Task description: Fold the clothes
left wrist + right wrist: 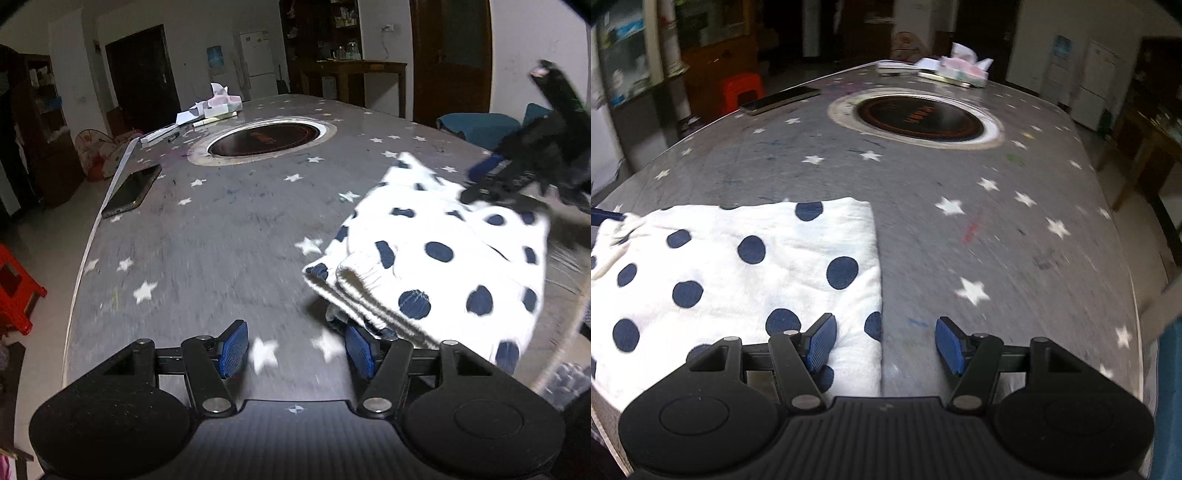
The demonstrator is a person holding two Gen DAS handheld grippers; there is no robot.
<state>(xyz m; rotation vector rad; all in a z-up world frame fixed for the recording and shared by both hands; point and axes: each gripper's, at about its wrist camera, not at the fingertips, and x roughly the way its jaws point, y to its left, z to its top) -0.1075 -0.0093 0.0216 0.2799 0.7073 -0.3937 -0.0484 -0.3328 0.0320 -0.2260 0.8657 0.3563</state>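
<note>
A white garment with navy polka dots [443, 254] lies folded on the grey star-print table [221, 236], its ribbed hem toward me in the left wrist view. My left gripper [297, 349] is open just left of that hem, with only tabletop between its blue pads. My right gripper [517, 173] shows blurred over the garment's far corner. In the right wrist view the garment [738, 266] fills the left side and its straight right edge runs between the fingers of my right gripper [885, 343]. That gripper is open, its left pad over the cloth and its right pad over bare table.
A round black hob [266, 138] is set into the table's middle. A phone [131, 192] lies near the left edge, papers and a tissue pack [218, 107] at the far end. A red stool [14, 288] stands on the floor to the left.
</note>
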